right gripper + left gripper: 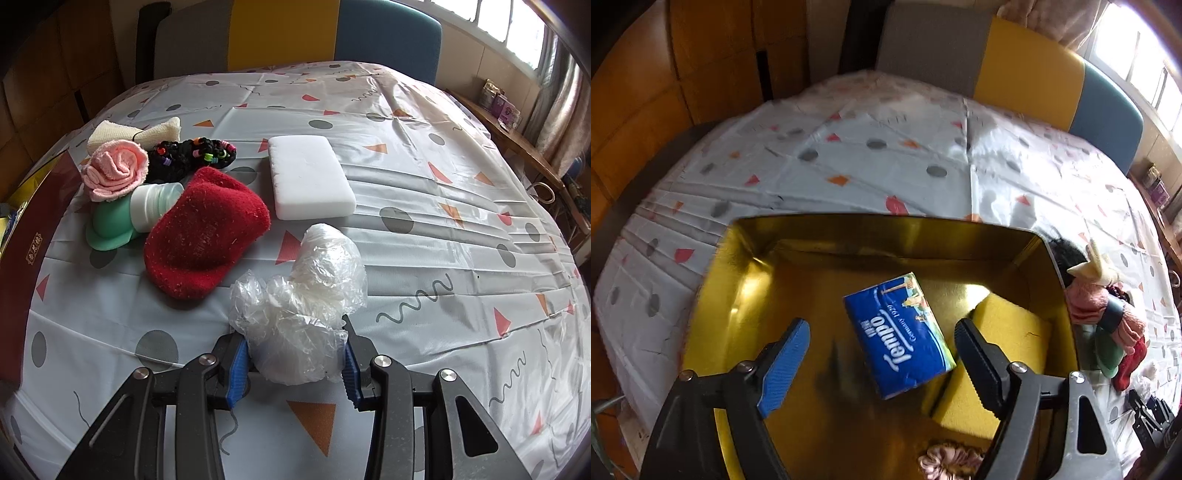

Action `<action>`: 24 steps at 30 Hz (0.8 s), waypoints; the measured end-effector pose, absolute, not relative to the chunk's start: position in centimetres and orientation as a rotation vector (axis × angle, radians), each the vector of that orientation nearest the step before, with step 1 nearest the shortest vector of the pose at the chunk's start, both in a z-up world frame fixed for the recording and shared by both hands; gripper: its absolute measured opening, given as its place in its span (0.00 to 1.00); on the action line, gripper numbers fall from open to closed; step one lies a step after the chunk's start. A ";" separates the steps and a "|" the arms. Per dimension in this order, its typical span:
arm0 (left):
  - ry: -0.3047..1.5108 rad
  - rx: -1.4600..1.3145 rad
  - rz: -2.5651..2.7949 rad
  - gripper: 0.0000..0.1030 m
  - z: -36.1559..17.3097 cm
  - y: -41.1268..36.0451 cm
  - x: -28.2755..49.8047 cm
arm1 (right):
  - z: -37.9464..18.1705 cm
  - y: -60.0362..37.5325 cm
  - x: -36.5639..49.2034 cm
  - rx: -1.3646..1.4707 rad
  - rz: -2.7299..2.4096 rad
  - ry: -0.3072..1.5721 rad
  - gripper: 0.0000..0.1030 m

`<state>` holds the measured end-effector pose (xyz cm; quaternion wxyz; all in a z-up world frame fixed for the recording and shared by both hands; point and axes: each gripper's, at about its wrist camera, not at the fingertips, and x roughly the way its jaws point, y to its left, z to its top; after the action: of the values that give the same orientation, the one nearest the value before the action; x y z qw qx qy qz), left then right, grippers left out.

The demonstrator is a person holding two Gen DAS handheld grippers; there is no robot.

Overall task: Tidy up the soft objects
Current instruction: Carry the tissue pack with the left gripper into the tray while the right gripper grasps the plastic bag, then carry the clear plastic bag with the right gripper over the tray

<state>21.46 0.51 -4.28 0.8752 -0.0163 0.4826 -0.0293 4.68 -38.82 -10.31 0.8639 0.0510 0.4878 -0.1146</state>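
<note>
The crumpled plastic bag point(295, 314) sits clamped between the right gripper point(293, 365) jaws, just above the bench point(424, 184). Likely step: carrying it to the gold box point(746, 236), which already holds a Tempo tissue pack point(899, 332) and yellow sponge point(1008, 332). The left gripper point(882, 358) hangs over the box, jaws apart and empty. Next, swing the bag left over the rim before releasing.

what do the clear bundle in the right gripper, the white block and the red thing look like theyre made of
Clear bundle, clamped in the right gripper: thin plastic film, glossy and see-through, with fine crinkles.
White block: probably foam or sponge, matte, with rounded edges; the look leaves it open.
Red thing: fuzzy knit or fleece fabric, matte, with a pilled nap and pale lint specks.
</note>
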 end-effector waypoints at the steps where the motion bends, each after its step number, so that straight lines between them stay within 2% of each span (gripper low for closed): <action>1: 0.976 -0.030 -0.063 0.80 -3.6 0.5 20.5 | -10.2 -38.8 4.7 0.107 -0.242 1.023 0.39; 10: 0.852 0.059 -0.136 0.80 -1.0 0.0 11.1 | -5.5 -34.6 3.7 -0.051 -0.218 0.870 0.36; 24: 0.844 -0.042 0.004 0.80 0.2 6.1 6.4 | 2.1 -18.2 3.7 -0.204 0.047 0.729 0.37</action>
<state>6.37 6.05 0.16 0.9121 -0.0204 0.4094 0.0017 3.70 -18.22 2.11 0.9290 -0.0996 0.3557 0.0228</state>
